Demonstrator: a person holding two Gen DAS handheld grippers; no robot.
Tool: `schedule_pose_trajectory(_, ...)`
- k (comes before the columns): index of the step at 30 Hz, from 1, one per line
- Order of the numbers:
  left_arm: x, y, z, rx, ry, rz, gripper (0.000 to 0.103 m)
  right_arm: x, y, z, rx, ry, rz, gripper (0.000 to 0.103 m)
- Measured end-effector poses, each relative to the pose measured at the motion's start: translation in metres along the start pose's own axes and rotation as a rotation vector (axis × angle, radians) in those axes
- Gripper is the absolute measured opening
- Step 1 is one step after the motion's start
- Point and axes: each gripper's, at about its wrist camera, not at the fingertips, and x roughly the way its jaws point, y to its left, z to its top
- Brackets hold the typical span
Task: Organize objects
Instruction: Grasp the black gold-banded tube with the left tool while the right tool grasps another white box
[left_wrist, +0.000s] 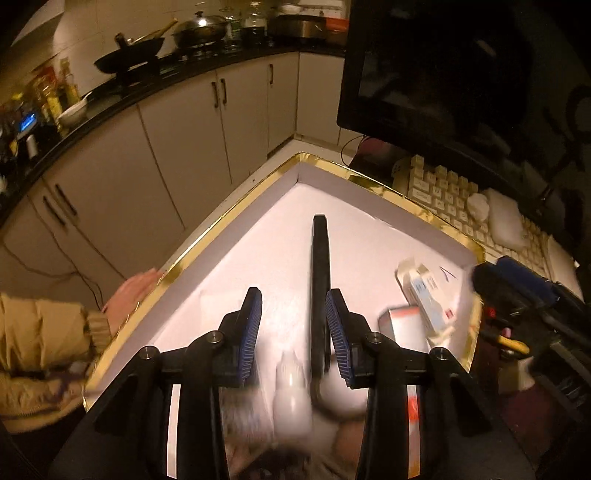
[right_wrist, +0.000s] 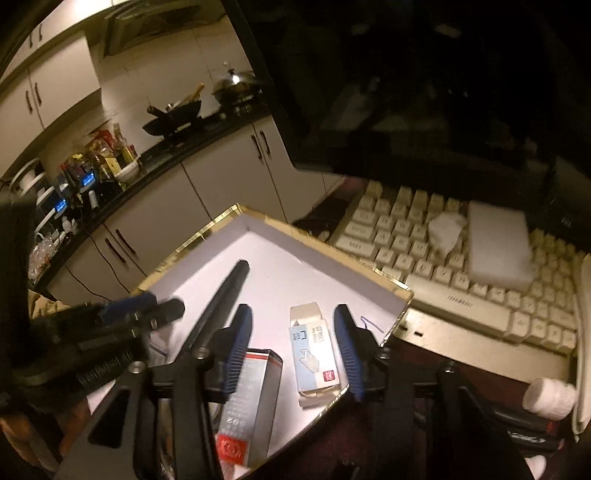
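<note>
While the gold-rimmed box (right_wrist: 402, 291) took up most of both views, its pale floor already held a long black pen (right_wrist: 218, 302), a blue-and-white staple box (right_wrist: 314, 354) and a grey carton with a red logo (right_wrist: 247, 398), so the work looked to be between placements: things laid in, more to fetch. The left gripper (left_wrist: 293, 325) hung over the box with its jaws apart, the pen showing between its blue pads (left_wrist: 251, 325) but not pressed by them; the right gripper (right_wrist: 291, 350) likewise stood released, the staple box lying untouched between its pads. Next, I judged, came a reach for a stray item outside the box. Only the right wrist view showed such candidates: a white foam block (right_wrist: 498, 247) and crumpled tissue (right_wrist: 445, 229) on the keyboard (right_wrist: 458, 314), and a small white bottle (right_wrist: 550, 398) beside it. Only the left wrist view showed a hand (left_wrist: 129, 295) resting on the box's rim and a blurred white bottle (left_wrist: 291, 391) close under the jaws.
</note>
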Motion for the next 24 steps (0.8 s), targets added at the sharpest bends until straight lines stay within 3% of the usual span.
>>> schedule_pose_trajectory(3,-0.030,0.003,-0.018,-0.057,-0.031,-0.094,0.036,-0.035,0.000,-0.007,-0.017,-0.034,0.003,0.048)
schedule_pose_trajectory(7,-0.066,-0.014,-0.046,-0.026,-0.071,-0.235,0.043,-0.087,-0.016,-0.047,0.033,-0.082,0.019,0.050)
schedule_pose_trajectory(8,-0.072,-0.022,-0.054,-0.006,-0.078,-0.269,0.048,-0.094,-0.023,-0.064,0.055,-0.071,0.019,0.050)
schedule_pose_trajectory(12,-0.078,-0.055,-0.083,0.073,-0.042,-0.347,0.049,-0.105,-0.046,-0.114,0.116,0.000,0.006,0.050)
schedule_pose_trajectory(15,-0.067,-0.083,-0.100,0.153,0.003,-0.360,0.049,-0.120,-0.067,-0.137,0.135,0.001,-0.052,0.050)
schedule_pose_trajectory(18,-0.059,-0.096,-0.109,0.177,0.032,-0.354,0.049,-0.129,-0.081,-0.138,0.142,-0.024,-0.116,0.050)
schedule_pose_trajectory(24,-0.061,-0.092,-0.111,0.144,0.021,-0.352,0.048,-0.104,-0.080,-0.113,-0.013,0.015,-0.089,0.051)
